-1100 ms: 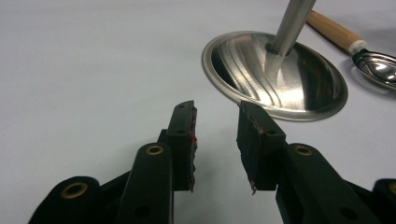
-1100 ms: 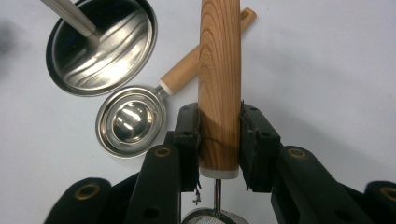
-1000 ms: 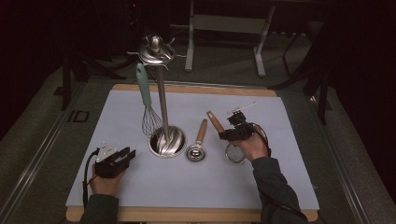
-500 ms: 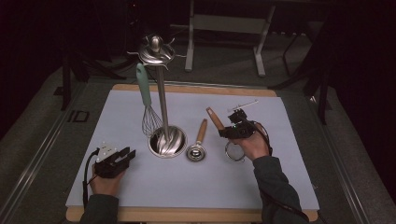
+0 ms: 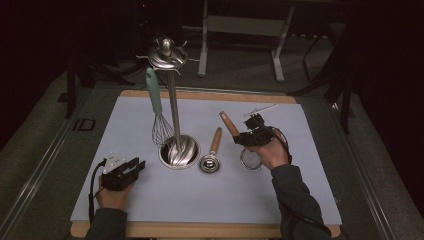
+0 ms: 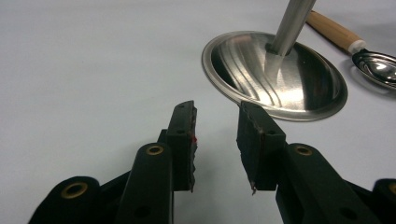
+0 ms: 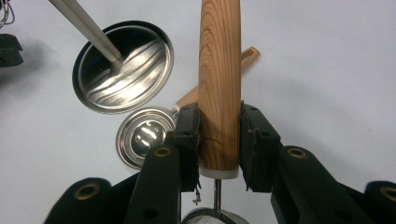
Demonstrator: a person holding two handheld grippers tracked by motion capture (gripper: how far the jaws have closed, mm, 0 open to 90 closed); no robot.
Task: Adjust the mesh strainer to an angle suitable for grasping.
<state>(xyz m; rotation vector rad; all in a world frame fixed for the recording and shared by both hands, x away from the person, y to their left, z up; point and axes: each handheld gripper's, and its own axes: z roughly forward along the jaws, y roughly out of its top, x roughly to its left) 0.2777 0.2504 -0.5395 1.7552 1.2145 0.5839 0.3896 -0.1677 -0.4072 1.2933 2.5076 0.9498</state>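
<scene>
Strainer handle [image 7: 219, 84] between right tool [image 7: 219, 144] pads

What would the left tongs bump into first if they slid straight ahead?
Probably the shiny round base of the metal stand. The left tongs are open and empty, pointing toward its near rim across bare mat. How far away it is remains hard to judge.

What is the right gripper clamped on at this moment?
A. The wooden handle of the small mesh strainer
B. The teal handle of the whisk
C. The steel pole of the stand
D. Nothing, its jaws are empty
A: in the right gripper view the right gripper has both pads pressed on the wooden handle, with the strainer's mesh bowl just below.
</scene>
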